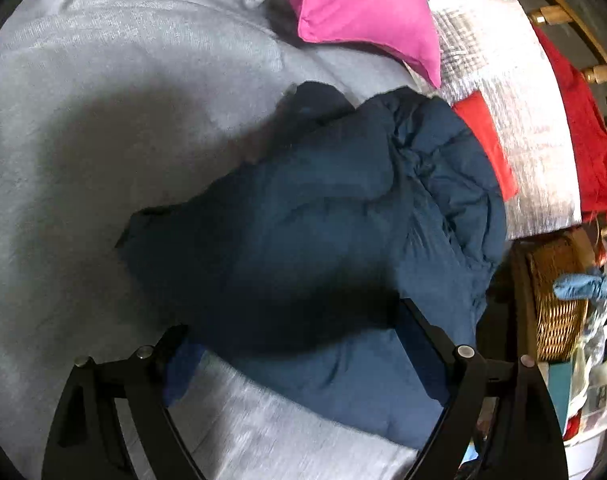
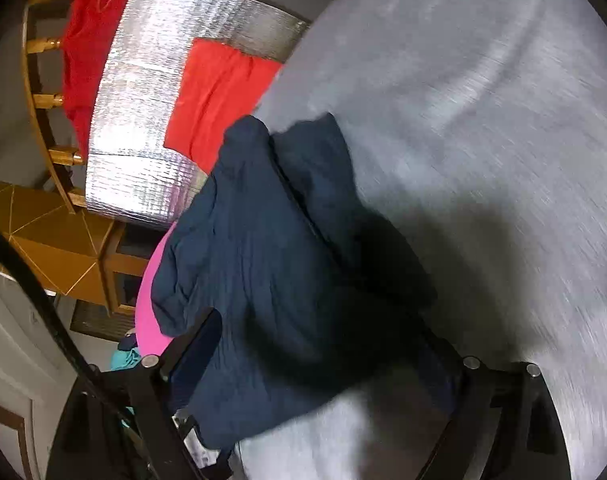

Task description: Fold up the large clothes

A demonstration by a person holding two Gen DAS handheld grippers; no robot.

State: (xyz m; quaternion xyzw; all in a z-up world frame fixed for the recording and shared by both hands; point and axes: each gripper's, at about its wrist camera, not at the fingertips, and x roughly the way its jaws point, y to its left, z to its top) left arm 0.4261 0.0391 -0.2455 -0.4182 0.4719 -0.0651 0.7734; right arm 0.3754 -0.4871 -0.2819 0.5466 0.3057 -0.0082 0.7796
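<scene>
Both grippers, left gripper [image 1: 303, 344] and right gripper [image 2: 315, 356], spread unclenched, should pinch the navy jacket [image 1: 323, 208] hem lying between their fingers evenly.

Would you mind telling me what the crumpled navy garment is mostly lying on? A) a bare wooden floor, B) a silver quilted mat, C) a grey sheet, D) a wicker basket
C: in both wrist views the navy garment lies bunched on the grey sheet, with the silver mat only at its far edge.
</scene>
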